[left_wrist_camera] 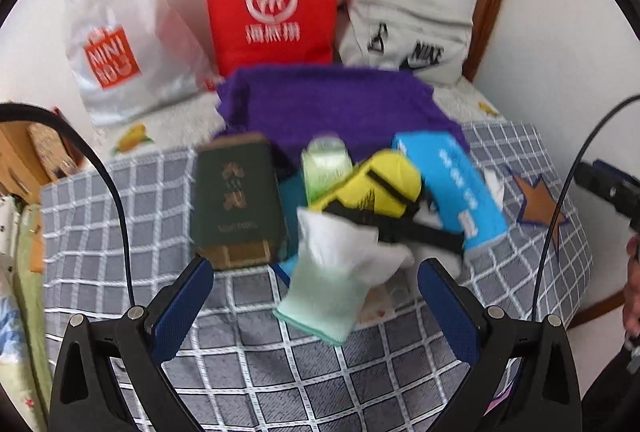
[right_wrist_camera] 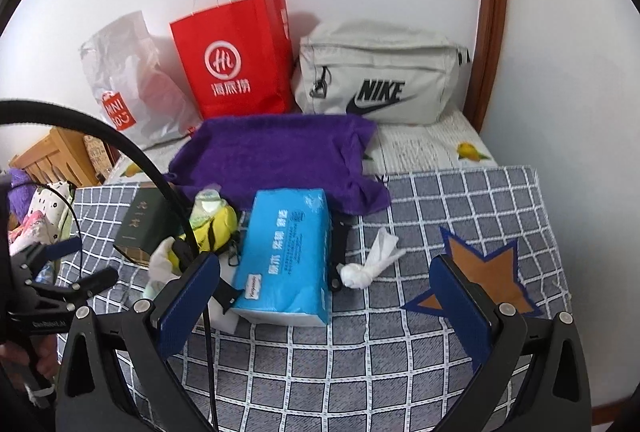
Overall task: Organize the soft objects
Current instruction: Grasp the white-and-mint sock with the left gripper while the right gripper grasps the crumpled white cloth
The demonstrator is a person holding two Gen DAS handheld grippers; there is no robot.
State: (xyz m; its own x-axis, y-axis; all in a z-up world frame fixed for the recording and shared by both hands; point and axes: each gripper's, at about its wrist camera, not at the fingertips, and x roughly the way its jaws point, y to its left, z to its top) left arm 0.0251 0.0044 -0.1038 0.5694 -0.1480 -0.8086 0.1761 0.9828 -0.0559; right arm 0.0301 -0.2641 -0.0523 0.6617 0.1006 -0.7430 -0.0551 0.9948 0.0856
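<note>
— Socks first: that pale white-and-mint bundle of soft socks (left_wrist_camera: 340, 268) lies dead ahead of the left gripper (left_wrist_camera: 316, 292), just beyond its blue fingertips and roughly centred in the gap.

— And those tongs?

— Spread wide, gripping nothing. The bundle's long axis runs from the mint cuff nearest the camera up and away to the white end, so nearly in line with the fingers, leaning a little right.

— Which side is closer?

— Left, clearly. The right gripper (right_wrist_camera: 328, 296) hovers over the blue plastic pack of tissues (right_wrist_camera: 286, 256) and a small knotted white cloth wad (right_wrist_camera: 370, 264), jaws likewise released and empty. From there the socks sit off to its left, half hidden behind its own left finger.

— Containers?

— Three stand along the wall: a translucent white plastic shopping bag (right_wrist_camera: 132, 83), a red paper carrier bag with string handles (right_wrist_camera: 236, 59), and a light grey fabric pouch (right_wrist_camera: 376, 71). What's inside any of them, I can't tell from here.

— And the rest of the pile?

— A purple fluffy towel (right_wrist_camera: 280, 155) spread flat, a yellow soft toy with black straps (left_wrist_camera: 376, 187) touching the socks, and a dark green box (left_wrist_camera: 236, 199) just beside, all on the grey checked bedcover (right_wrist_camera: 360, 372).
</note>
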